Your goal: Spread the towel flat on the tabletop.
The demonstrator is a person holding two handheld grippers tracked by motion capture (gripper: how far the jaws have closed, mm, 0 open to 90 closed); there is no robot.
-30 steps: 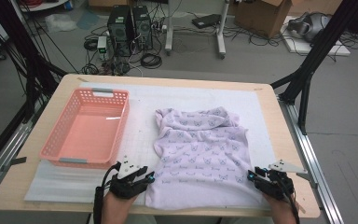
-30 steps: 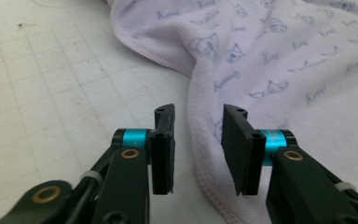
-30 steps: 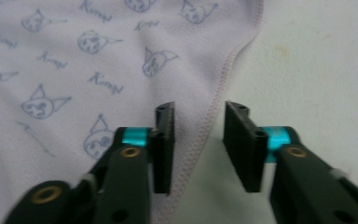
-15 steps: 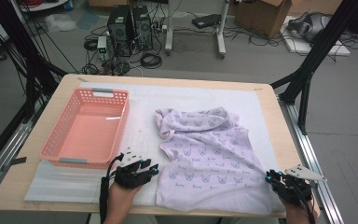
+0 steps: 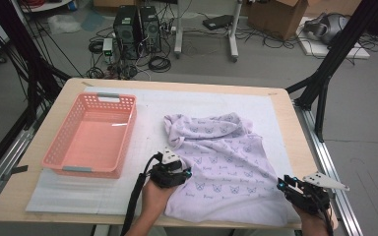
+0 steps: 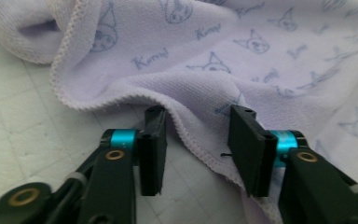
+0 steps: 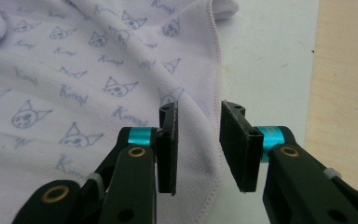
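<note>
- The light wooden rectangular counter (image 5: 295,128) carries a white gridded foam mat (image 5: 152,110) that covers most of its top, leaving bare wood along the edges.
- The lilac terry towel printed with small cat faces (image 5: 226,162) lies on the mat in the right half of the counter, spread flat toward the near edge and bunched into a roll at its far end, near the middle of the counter.
- The salmon-pink plastic lattice basket (image 5: 64,147) stands on the left half of the counter, well apart from the towel's near part, its right wall near the towel's bunched end.
- The left tongs (image 6: 196,149) sit at the towel's near left edge, close to the counter's near edge. The jaws have just been closing a little and stand partly open; the stitched hem (image 6: 191,140) runs between them, the right jaw over the cloth and the left jaw over bare mat. Neither pad presses the cloth.
- The right tongs (image 7: 198,147) sit at the towel's near right corner, by the counter's right edge. The jaws have just been opening and stand partly open astride the towel's right hem (image 7: 213,70), with a gap showing on either side, so nothing is gripped.
</note>
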